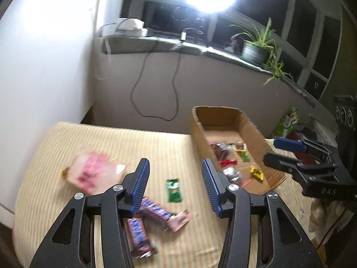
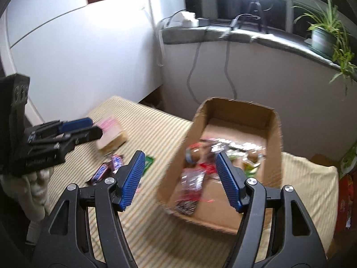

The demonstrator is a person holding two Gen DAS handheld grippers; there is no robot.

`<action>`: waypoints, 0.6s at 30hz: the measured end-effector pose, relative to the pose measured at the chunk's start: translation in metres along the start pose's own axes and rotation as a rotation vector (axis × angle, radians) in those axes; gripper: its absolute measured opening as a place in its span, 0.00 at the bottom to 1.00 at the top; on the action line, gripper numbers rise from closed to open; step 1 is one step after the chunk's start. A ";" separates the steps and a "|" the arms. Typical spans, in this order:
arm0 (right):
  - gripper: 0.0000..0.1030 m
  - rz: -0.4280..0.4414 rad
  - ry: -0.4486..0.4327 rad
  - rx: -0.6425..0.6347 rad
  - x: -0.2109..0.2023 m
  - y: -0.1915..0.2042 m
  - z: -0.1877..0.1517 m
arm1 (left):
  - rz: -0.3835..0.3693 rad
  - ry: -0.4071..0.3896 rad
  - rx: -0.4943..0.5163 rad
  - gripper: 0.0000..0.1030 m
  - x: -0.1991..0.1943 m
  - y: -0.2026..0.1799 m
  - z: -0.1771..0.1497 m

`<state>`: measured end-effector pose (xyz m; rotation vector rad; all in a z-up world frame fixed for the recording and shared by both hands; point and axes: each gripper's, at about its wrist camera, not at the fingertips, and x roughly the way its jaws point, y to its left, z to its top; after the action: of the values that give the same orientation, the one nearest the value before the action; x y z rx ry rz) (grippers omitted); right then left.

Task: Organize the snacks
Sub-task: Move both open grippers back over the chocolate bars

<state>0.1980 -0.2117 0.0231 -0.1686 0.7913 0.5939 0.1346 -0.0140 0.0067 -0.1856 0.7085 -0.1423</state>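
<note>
Surroundings: a surface [image 1: 156, 138] covered with a pale yellow striped cloth stands against a white wall, below a stone window sill [image 1: 156, 42]. On the sill are a potted spider plant [image 1: 256, 49], a white box and a bright lamp on a tripod; two cables [image 1: 154, 89] hang from the sill down the wall. A white appliance [image 1: 44, 55] fills the space left of the surface.

Task items: an open cardboard box [image 2: 273, 134] sits on the right part of the surface and holds mixed wrapped snacks [image 2: 194, 178], too blurred to name singly. Loose on the cloth to the box's left lie a small green packet [image 1: 174, 189], two dark blue candy bars [image 1: 154, 210] crossing one another, a small pink wrapper [image 1: 180, 220] touching the bars, and a larger pink-and-white packet [image 1: 89, 174] further left.

Position: the left hand-held gripper [image 1: 175, 172] hovers above the loose items; the green packet shows between its fingers but below them, and the candy bars lie under its left finger. The right hand-held gripper [image 2: 178, 163] hovers over the near left corner of the box, the box wall showing between its fingers. No obstruction lies between either tool and the items.

Gripper state: both hand-held grippers have their blue-padded fingers [image 2: 133, 174] well apart, holding and touching nothing. Each is visible from the side in the other's view, also empty.
</note>
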 end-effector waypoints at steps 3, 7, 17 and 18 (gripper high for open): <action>0.67 0.040 0.023 -0.017 0.008 0.021 -0.010 | 0.017 0.005 -0.034 0.44 -0.006 0.018 -0.010; 0.67 0.076 0.055 -0.040 0.018 0.044 -0.024 | 0.030 0.018 -0.067 0.44 -0.013 0.036 -0.026; 0.67 0.116 0.138 -0.046 0.054 0.076 -0.034 | 0.009 0.113 -0.107 0.39 -0.005 0.054 -0.073; 0.67 0.117 0.145 -0.053 0.058 0.080 -0.032 | 0.004 0.123 -0.108 0.39 -0.003 0.053 -0.075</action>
<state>0.1657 -0.1318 -0.0342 -0.2174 0.9310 0.7192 0.0865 0.0292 -0.0589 -0.2807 0.8393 -0.1121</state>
